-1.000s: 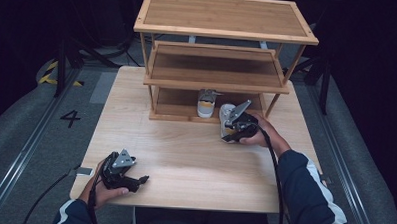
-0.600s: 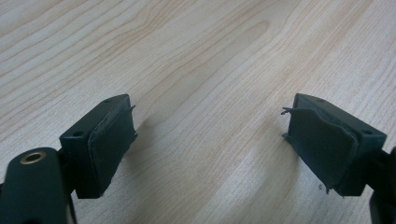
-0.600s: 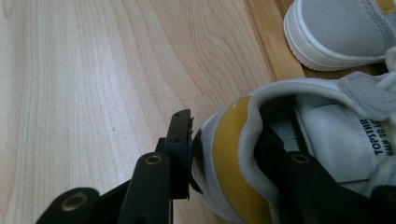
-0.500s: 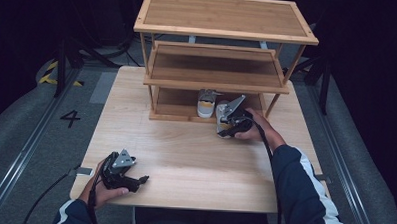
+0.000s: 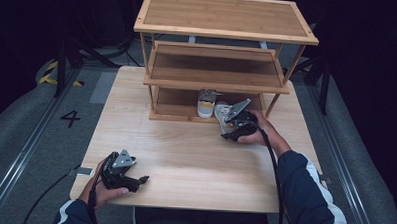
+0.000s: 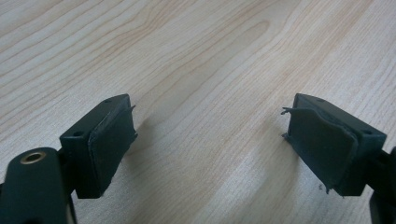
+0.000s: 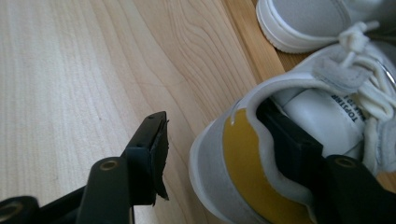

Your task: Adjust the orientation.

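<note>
White low-top sneaker with a grey suede heel and yellow heel patch lies at the front edge of the bamboo three-tier rack, beside its twin sneaker on the bottom shelf. The right gripper has just been opening: one jaw sits inside the collar, the other stands clear of the heel, so the shoe looks freshly released and placed. The left gripper rests open over bare light-wood table.

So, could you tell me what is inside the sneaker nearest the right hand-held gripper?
One jaw of the right hand-held gripper sits inside the sneaker heel; the toe interior is hidden.
</note>
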Available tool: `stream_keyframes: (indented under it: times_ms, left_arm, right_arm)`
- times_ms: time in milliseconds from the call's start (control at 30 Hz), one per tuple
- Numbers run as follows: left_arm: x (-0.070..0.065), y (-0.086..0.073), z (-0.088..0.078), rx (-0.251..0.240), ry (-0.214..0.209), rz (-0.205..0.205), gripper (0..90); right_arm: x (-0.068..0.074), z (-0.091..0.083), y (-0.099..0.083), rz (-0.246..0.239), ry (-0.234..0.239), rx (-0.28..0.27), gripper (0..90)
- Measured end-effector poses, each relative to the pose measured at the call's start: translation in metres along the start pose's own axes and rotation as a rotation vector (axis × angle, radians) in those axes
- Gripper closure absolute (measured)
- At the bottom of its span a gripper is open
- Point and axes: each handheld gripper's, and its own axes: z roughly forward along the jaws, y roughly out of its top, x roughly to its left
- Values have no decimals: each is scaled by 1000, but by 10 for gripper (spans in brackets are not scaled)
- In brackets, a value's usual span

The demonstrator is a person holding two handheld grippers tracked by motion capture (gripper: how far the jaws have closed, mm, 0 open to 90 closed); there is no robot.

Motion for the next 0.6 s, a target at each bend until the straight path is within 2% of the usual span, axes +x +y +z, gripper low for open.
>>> stream_keyframes:
  times_ms: [100,333,433,533,600]
  left_arm:
    - [0,0,0,-1,1,-2,152]
    - [0,0,0,-1,0,-1,152]
    - [0,0,0,-1,1,-2,152]
    - [0,0,0,-1,2,-2,152]
    - [0,0,0,-1,1,-3,152]
  right_arm:
    - [0,3,-1,3,20,3,403]
    - [-2,2,3,17,4,-12,424]
    - [-1,-4,2,31,1,-59,433]
    - [2,-16,0,47,-30,-110,418]
    - [3,-30,-3,67,-50,-163,408]
